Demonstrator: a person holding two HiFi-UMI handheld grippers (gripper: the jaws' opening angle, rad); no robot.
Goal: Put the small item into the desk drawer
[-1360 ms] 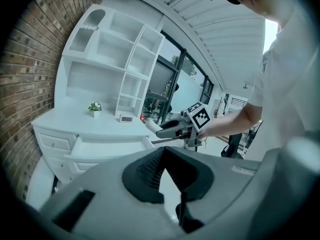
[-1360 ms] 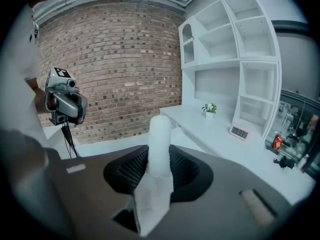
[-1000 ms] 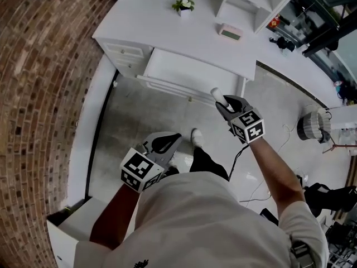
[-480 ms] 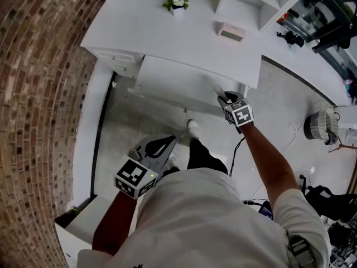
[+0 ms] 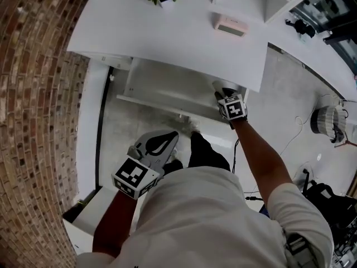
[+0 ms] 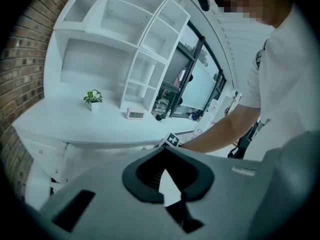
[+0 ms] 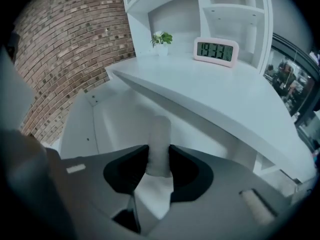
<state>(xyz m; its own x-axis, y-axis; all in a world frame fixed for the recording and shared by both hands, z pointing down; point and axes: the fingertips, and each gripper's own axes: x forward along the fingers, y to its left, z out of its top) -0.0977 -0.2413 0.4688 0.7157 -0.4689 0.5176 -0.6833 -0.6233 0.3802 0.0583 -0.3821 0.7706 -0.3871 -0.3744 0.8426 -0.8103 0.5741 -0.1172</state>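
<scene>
The drawer under the white worktop is pulled open. The right claw reaches into its right end, clamped on the small white cylinder, which looks to be above the drawer floor, not resting on it. Setting it down and letting go remain. The left claw, jaws together and empty, hangs near the person's body.
</scene>
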